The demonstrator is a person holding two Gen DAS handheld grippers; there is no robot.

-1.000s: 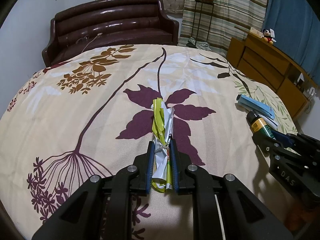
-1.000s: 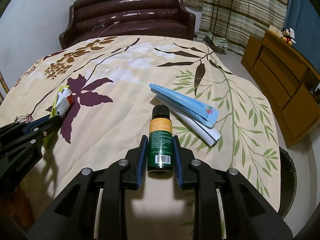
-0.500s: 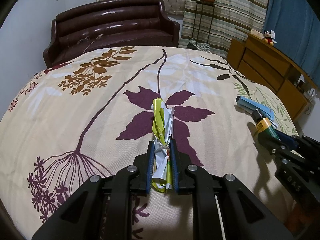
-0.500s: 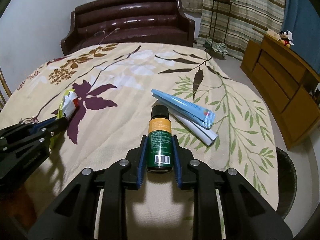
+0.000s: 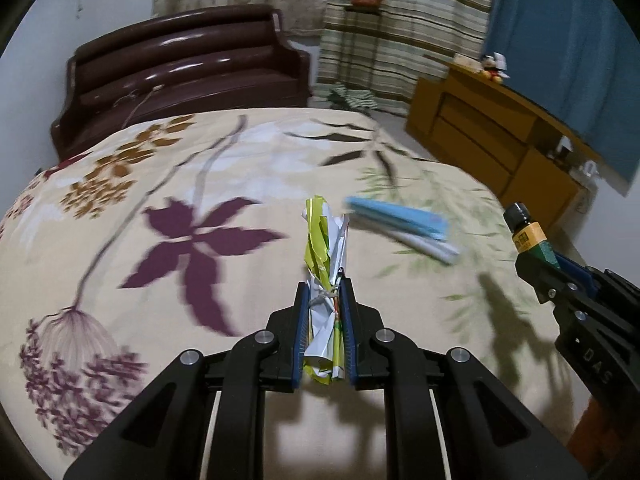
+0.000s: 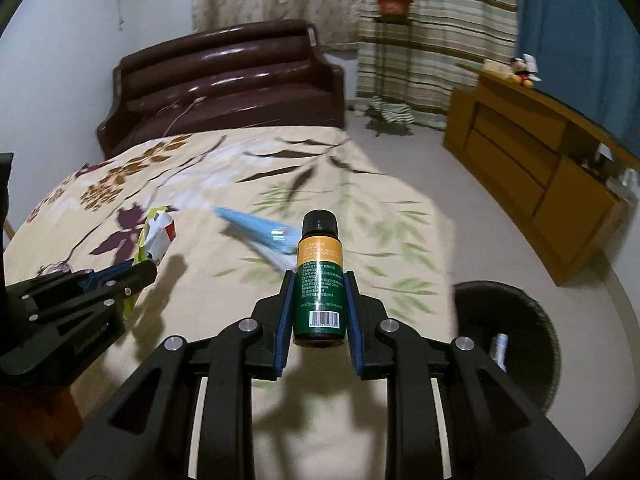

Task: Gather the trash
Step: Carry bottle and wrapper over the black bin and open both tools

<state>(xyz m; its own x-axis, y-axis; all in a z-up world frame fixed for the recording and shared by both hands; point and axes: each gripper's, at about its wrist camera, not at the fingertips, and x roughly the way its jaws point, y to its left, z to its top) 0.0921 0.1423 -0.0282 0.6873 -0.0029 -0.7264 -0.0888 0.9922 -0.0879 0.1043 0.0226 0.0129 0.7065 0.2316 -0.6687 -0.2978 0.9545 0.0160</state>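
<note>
My left gripper (image 5: 324,280) is shut on a crumpled yellow-green and white wrapper (image 5: 323,248), held above the floral tablecloth (image 5: 160,184). My right gripper (image 6: 319,276) is shut on a dark green bottle (image 6: 319,280) with an orange band and black cap, also lifted off the cloth. The bottle also shows at the right of the left wrist view (image 5: 530,236), and the wrapper at the left of the right wrist view (image 6: 156,232). A blue and white tube box (image 5: 400,224) lies on the cloth between them. A dark round bin (image 6: 508,336) stands on the floor by the table's right edge.
A brown leather sofa (image 6: 224,84) stands behind the table. A wooden cabinet (image 6: 540,184) runs along the right wall. A plant stand (image 6: 390,4) is by the striped curtain. The bin holds a small white item (image 6: 498,350).
Both grippers have lifted and swung to the right with their loads. The bin has come into the right wrist view. The view is motion-blurred.
</note>
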